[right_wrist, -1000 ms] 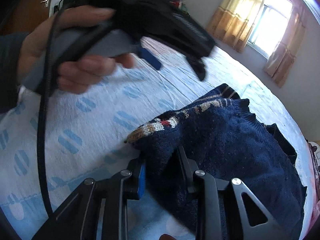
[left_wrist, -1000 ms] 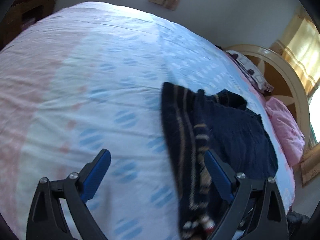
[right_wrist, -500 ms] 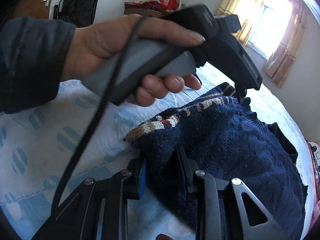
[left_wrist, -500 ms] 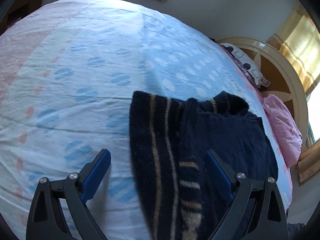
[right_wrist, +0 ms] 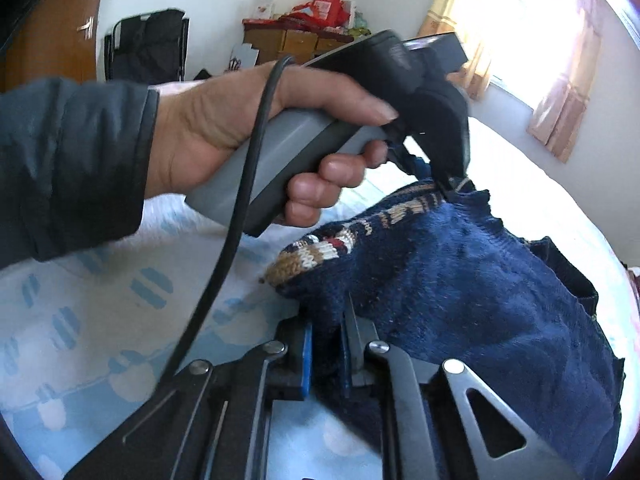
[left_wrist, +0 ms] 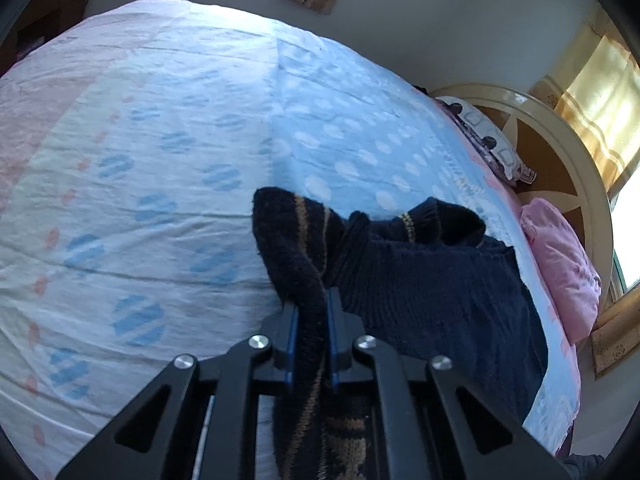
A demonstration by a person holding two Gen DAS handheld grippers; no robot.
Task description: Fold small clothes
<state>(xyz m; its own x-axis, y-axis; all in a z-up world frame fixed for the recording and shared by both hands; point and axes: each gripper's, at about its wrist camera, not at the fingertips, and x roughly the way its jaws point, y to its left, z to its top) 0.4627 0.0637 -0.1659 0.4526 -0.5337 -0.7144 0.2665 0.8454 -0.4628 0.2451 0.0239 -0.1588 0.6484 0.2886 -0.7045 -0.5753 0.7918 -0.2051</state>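
Left claw [left_wrist: 311,312] has just clamped onto the striped edge of the navy sweater [left_wrist: 420,280], which lies on the bed [left_wrist: 160,160], right of centre. Right claw [right_wrist: 326,332] pinches the sweater's near hem; a hand [right_wrist: 224,128] holds the other claw.

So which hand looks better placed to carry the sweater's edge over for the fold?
Probably the left. The left gripper is shut on the sweater at its far patterned edge; the right gripper is shut on the near edge.
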